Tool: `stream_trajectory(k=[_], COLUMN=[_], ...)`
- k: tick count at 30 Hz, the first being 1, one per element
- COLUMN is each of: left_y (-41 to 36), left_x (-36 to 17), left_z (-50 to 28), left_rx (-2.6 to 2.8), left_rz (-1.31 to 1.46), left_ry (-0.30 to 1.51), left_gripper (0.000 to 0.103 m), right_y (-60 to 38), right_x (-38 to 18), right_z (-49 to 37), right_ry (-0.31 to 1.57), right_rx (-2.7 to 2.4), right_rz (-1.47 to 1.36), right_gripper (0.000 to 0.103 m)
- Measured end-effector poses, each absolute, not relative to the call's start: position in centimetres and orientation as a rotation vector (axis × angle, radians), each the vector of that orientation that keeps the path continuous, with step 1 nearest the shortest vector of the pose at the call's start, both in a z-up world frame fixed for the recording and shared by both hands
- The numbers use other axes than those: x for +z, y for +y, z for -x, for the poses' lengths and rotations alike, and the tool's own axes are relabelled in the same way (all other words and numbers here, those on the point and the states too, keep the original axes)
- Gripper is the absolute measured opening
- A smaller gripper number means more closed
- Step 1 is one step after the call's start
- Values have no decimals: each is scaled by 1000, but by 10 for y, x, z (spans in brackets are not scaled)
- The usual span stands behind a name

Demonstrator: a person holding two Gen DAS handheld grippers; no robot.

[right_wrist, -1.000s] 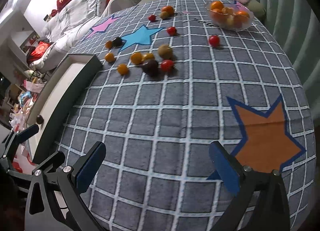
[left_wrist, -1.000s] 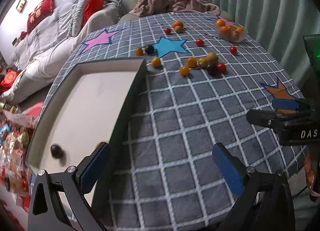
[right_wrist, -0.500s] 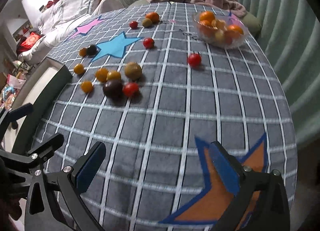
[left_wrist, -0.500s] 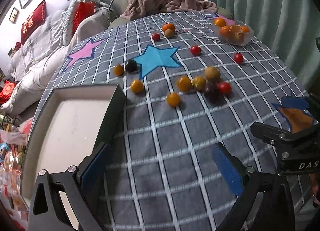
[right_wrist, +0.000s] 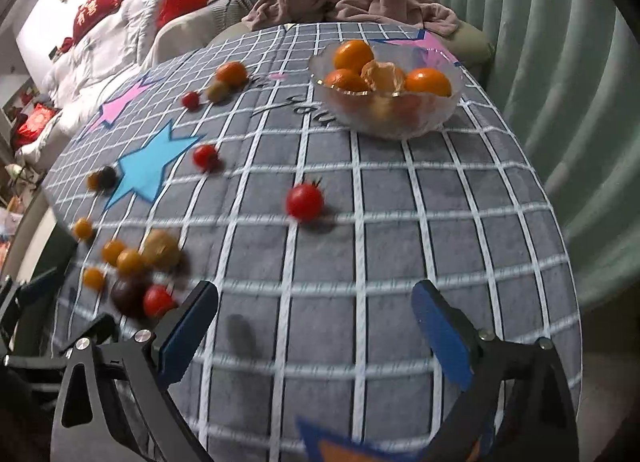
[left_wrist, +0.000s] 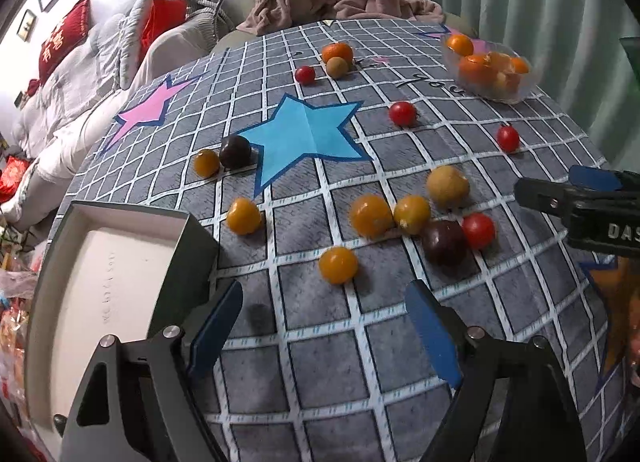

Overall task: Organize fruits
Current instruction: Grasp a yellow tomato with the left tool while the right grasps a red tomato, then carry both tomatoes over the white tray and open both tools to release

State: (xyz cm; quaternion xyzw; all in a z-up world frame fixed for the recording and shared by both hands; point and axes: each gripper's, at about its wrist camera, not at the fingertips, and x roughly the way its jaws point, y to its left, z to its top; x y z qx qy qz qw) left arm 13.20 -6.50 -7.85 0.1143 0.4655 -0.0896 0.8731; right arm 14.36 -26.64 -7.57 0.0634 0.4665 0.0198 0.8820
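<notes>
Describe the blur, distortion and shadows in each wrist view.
Left wrist view: mostly sharp, the tablecloth grid bowed by the fisheye, a soft shadow by the yellow tomato. Right wrist view: motion blur smears the fruit cluster at left and the near grid lines; the glass bowl stays clearer; corners are dark.

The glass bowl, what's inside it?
The bowl holds whole oranges and a peeled one on top. More fruit lies underneath, blurred through the glass, so I cannot name it.

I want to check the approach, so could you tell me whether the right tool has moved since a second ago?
Yes. The right tool has moved toward the glass bowl, away from the orange star, which now shows only at the bottom edge. Its jaws are closing, with nothing between them.
</notes>
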Motion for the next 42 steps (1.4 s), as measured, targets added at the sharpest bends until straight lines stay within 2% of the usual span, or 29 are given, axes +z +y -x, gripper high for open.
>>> stream_trajectory(k=[4, 6, 7, 9, 11, 12, 13, 14, 16, 31, 42], left_y=[-66, -67, -67, -67, -69, -69, -70, -71, -72, -51, -38], left_x=[-80, -81, -81, -81, -81, -81, -81, -80, -80, -77, -77], left_z=[-139, -141, -142, -143, -142, -142, -140, -139, -137, -95, -46], left_rx=[-176, -169, -170, -186, -191, -199, -211, -214, -220, -251, -262], left_rz=[-214, -201, -188, -145, -133, -128, -119, -118, -125, -92, -124], left_ry=[960, 955, 954, 955, 952, 951, 950, 947, 943, 980, 985], left_gripper=[86, 85, 78, 67, 62, 54, 42, 36, 20, 20, 20], right_y=[-257, -250, -247, -244, -242, -242, -242, -242, -244, -257, -243], right_x=[-78, -77, -76, -74, -73, -73, -72, -72, -72, -74, -75], right_z=[-162, -170, -173, -176, -179, -180, -180, -179, -174, -83, -30], right_ry=[940, 923, 915, 902, 897, 895, 895, 896, 895, 931, 955], right_rx=[27, 17, 17, 28, 30, 37, 45, 55, 71, 173, 182], right_rz=[-78, -50, -38, -35, -41, -46, -53, -63, -80, -246, -262], right_gripper=[95, 84, 80, 56, 43, 34, 29, 22, 22, 22, 22])
